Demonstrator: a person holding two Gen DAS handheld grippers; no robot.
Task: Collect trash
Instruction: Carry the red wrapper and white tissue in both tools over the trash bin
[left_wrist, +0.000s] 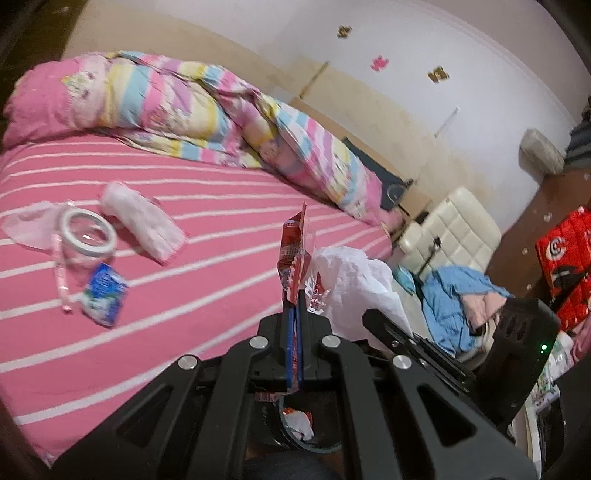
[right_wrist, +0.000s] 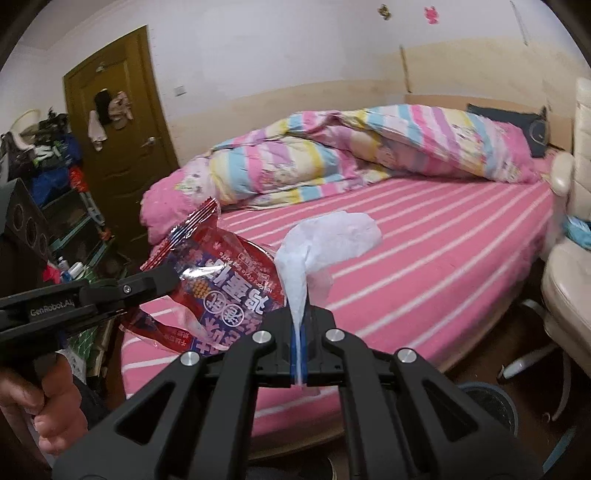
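We hold both grippers over the near edge of the bed (left_wrist: 184, 258), which we take as our landmark. Our left gripper (left_wrist: 294, 306) is clamped on a red snack wrapper (left_wrist: 293, 254), which stands up out of its closed fingers above the bed's edge. Our right gripper (right_wrist: 300, 325) is clamped on a white tissue (right_wrist: 332, 232), whose crumpled end fans out over the striped sheet. In the right wrist view the wrapper (right_wrist: 221, 273) hangs just beside the tissue, with the left gripper (right_wrist: 162, 280) gripping it from the left, and the hand (right_wrist: 55, 413) that carries that gripper shows at the lower left.

More trash lies on the bed, well to the left of the wrapper: a roll of tape (left_wrist: 88, 230), a blue and white packet (left_wrist: 105, 295) just in front of it, a pink pen-like stick (left_wrist: 61, 280) beside them, a folded white tissue pack (left_wrist: 144, 221) and a thin pinkish sheet (left_wrist: 29, 225).

A striped quilt (left_wrist: 184, 107) is bunched along the far side of the bed. Below the bed's near edge, under the left gripper, a dark bin (left_wrist: 299, 428) holds scraps. A cream chair (left_wrist: 454, 229) stands by the bed's right end.
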